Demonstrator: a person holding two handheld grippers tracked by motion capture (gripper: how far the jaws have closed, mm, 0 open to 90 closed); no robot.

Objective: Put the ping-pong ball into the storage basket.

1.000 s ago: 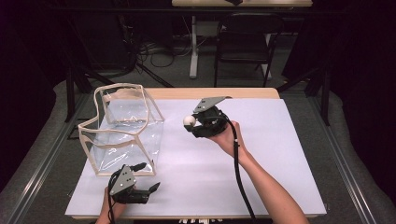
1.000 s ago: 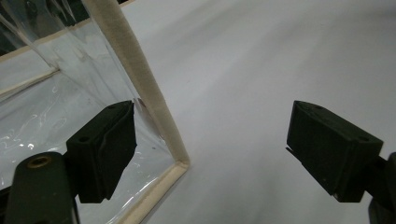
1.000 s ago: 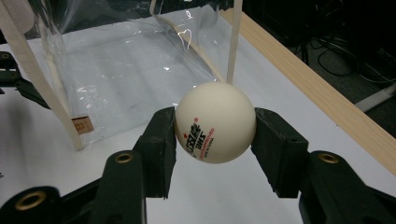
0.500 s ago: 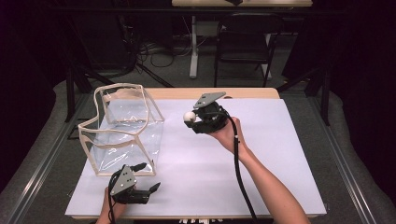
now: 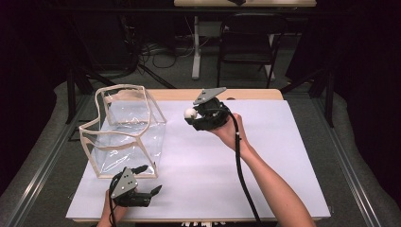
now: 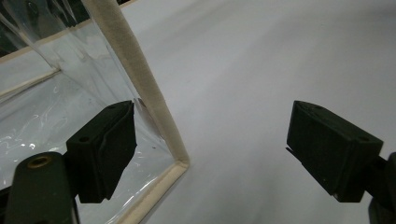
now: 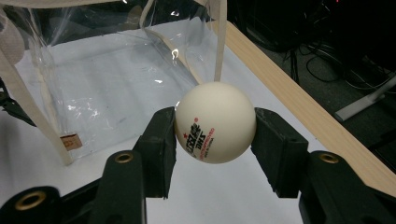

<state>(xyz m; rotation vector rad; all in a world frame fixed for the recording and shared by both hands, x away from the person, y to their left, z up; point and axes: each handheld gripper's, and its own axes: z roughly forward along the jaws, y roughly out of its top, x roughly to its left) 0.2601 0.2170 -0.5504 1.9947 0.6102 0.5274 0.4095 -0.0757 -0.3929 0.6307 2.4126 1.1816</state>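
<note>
White and printed with red and black marks, the ping-pong ball [image 7: 215, 122] sits pinched between the two black jaws of the right tool [image 7: 215, 140]; the right gripper view shows that print and the pads pressing on both sides, while the high view gives just a pale dot [image 5: 190, 113] at the front of the right tool [image 5: 201, 116], held above the far middle of the bench [image 5: 265, 179]. Clear plastic with cream fabric edging forms the bag [image 5: 124, 130], which stands open-topped on the bench's left part, well apart from the ball. From the left gripper view, the left tool [image 6: 215, 149] has its jaws spread wide with nothing between them, one jaw just beside the bag's near corner seam [image 6: 154, 107]. In the high view the left tool [image 5: 142, 191] lies low at the near left edge. White sheeting covers the bench, with a wooden strip [image 5: 246, 93] at its far side. Beyond it stand a dark chair [image 5: 248, 42], cables [image 5: 156, 49] on the grey floor, and black curtains.
</note>
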